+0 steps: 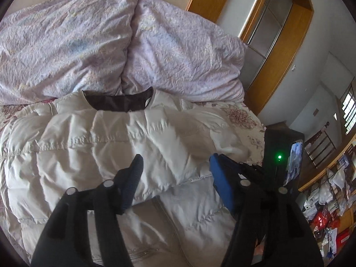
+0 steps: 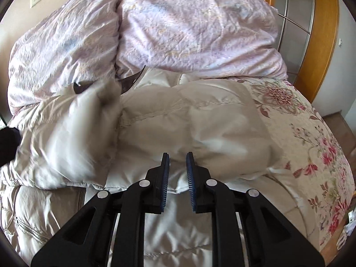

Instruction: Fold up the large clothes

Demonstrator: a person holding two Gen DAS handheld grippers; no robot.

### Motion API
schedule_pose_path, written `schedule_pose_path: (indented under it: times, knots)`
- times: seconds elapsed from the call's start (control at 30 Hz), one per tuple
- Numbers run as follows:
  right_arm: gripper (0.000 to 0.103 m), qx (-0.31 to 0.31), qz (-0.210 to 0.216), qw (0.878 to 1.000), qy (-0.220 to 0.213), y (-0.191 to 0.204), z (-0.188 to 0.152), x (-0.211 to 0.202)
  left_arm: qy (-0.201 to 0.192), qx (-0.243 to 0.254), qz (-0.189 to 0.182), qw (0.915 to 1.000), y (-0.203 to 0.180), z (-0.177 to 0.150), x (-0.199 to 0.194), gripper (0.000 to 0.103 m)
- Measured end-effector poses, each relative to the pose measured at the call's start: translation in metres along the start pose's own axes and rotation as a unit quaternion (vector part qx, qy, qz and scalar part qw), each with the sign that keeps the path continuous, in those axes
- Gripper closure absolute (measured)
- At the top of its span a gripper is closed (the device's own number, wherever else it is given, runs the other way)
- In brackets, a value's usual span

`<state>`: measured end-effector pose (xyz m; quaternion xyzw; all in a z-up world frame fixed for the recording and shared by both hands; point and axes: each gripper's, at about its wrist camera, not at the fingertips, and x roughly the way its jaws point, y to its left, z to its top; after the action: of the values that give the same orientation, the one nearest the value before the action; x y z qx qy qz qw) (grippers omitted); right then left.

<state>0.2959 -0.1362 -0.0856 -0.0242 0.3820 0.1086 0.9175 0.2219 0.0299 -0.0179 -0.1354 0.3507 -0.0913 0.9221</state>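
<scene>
Cream quilted jacket [image 1: 111, 138] lies flat on the bed [image 2: 311, 138] just ahead of both tongs, its long axis running away from us, collar [image 1: 118, 102] at the far end by the duvet [image 1: 66, 44]. We see the left tongs [image 1: 175, 162] spread wide and empty over the folded sleeve; right tongs [image 2: 178, 158] slightly parted, empty, at the jacket's right edge, seemingly nearer.

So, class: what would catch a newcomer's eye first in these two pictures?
A puffy cream down jacket spread across the bed, dark lining showing at its collar. Behind it, a crumpled lilac duvet is heaped up. In the foreground, the left hand-held gripper hovers over the jacket, jaws wide apart.
</scene>
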Motion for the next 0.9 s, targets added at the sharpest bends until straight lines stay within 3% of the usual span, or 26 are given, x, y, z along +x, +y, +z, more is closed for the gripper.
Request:
schedule_pose_path:
  times: [0.23,0.5,0.57,0.67,0.77,0.9]
  knots:
    - [0.086,-0.011,0.01,0.998,-0.057,0.008,0.015,-0.033,-0.047,-0.012,0.095,0.9943,0.041,0.011,-0.04,0.033]
    - [0.086,-0.114,0.139,0.982,-0.058,0.078,0.023,-0.034,-0.031,-0.011,0.214,0.9762,0.088,0.008,-0.029,0.033]
    - [0.086,-0.145,0.144,0.978,-0.044,0.095,0.023,-0.021,-0.02,-0.006,0.231,0.9727,0.094,0.005,-0.019,0.033]
    - [0.086,-0.162,0.099,0.982,0.001,0.103,0.019,0.017,-0.005,-0.007,0.247,0.9689,0.104,0.001,-0.002,0.033]
    - [0.086,-0.124,0.125,0.984,0.03,0.087,0.013,0.047,0.013,-0.019,0.247,0.9689,0.115,-0.004,0.014,0.032]
    - [0.087,-0.089,0.16,0.982,0.046,0.074,0.014,0.057,0.019,-0.012,0.258,0.9659,0.119,-0.011,0.029,0.025]
